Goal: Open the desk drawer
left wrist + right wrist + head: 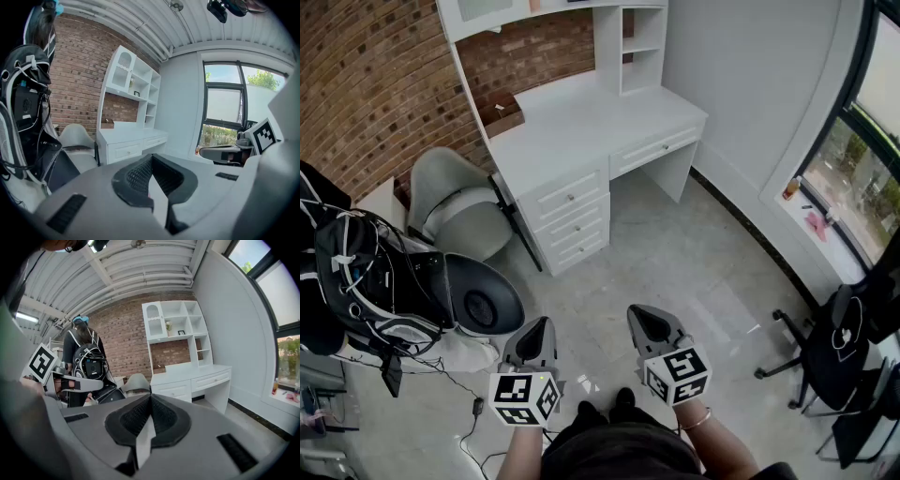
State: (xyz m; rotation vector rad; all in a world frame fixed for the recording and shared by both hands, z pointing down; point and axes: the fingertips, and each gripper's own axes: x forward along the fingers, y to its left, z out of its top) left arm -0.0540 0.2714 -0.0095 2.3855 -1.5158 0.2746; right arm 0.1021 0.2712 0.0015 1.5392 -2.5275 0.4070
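The white desk [581, 122] with a hutch stands against the brick wall, well ahead of me. It has a stack of three drawers [572, 220] with small knobs and a wide drawer [654, 150] over the kneehole, all closed. My left gripper [546, 323] and right gripper [636, 314] are held side by side over the floor, far short of the desk and pointing toward it. Both are shut with nothing between the jaws. The desk [133, 140] shows beyond the left gripper [151, 157], and the desk [197, 376] also shows beyond the right gripper [151, 397].
A grey shell chair [455, 202] stands left of the desk. A black equipment bag [366, 281] and floor cables [469, 412] lie at my left. A black office chair [844, 356] stands at the right by the window. A person with a backpack [86, 364] stands at the left.
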